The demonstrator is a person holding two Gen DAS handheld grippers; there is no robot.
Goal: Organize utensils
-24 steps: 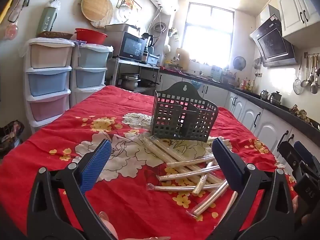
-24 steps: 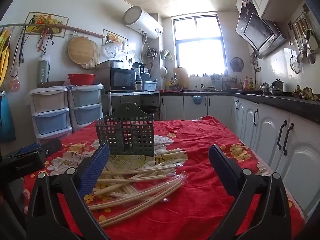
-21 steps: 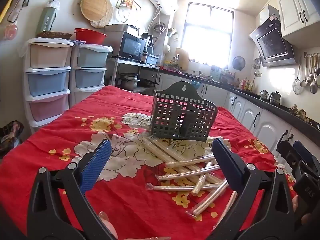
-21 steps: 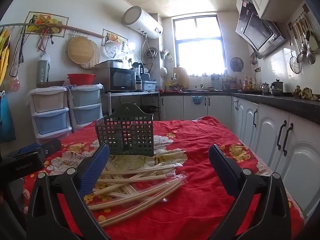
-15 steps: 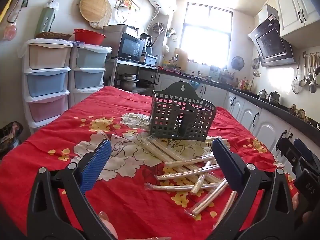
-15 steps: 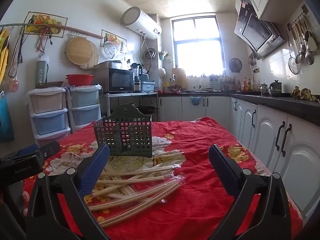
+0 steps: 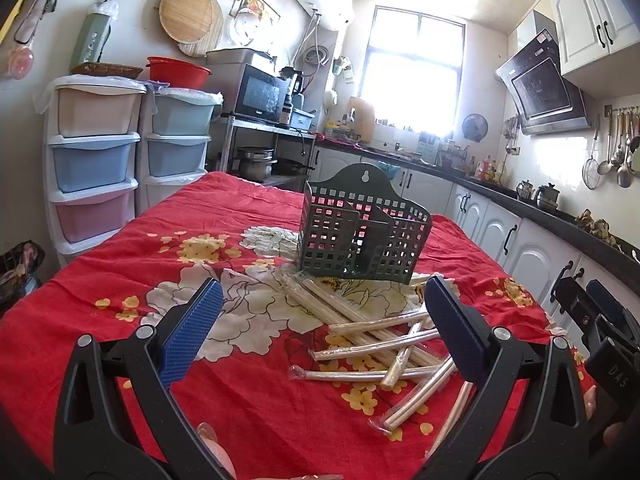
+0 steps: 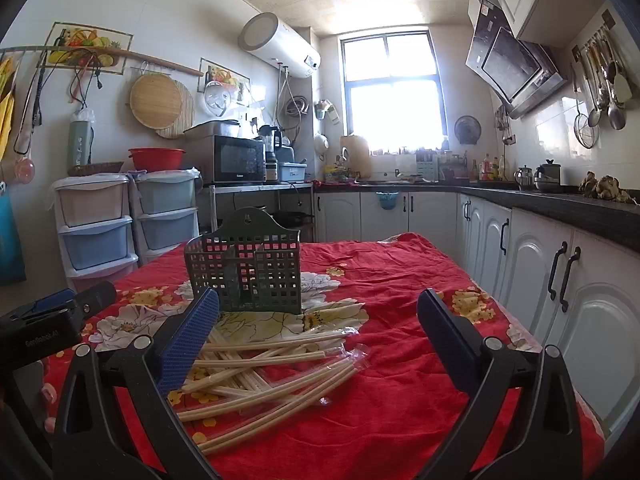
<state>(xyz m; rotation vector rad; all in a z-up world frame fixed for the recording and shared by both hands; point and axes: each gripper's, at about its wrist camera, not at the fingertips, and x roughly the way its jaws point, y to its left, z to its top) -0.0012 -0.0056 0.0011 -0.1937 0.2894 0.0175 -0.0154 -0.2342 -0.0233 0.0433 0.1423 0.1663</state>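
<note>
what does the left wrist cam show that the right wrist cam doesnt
Only the left wrist view shows the right gripper at its right edge, the steel pot under the microwave shelf, and the dark bag on the floor. Only the right wrist view shows the left gripper at its left edge and the fruit picture on the wall. Both show the green utensil basket standing upright on the red tablecloth, with the wrapped chopsticks scattered in front of it.
</note>
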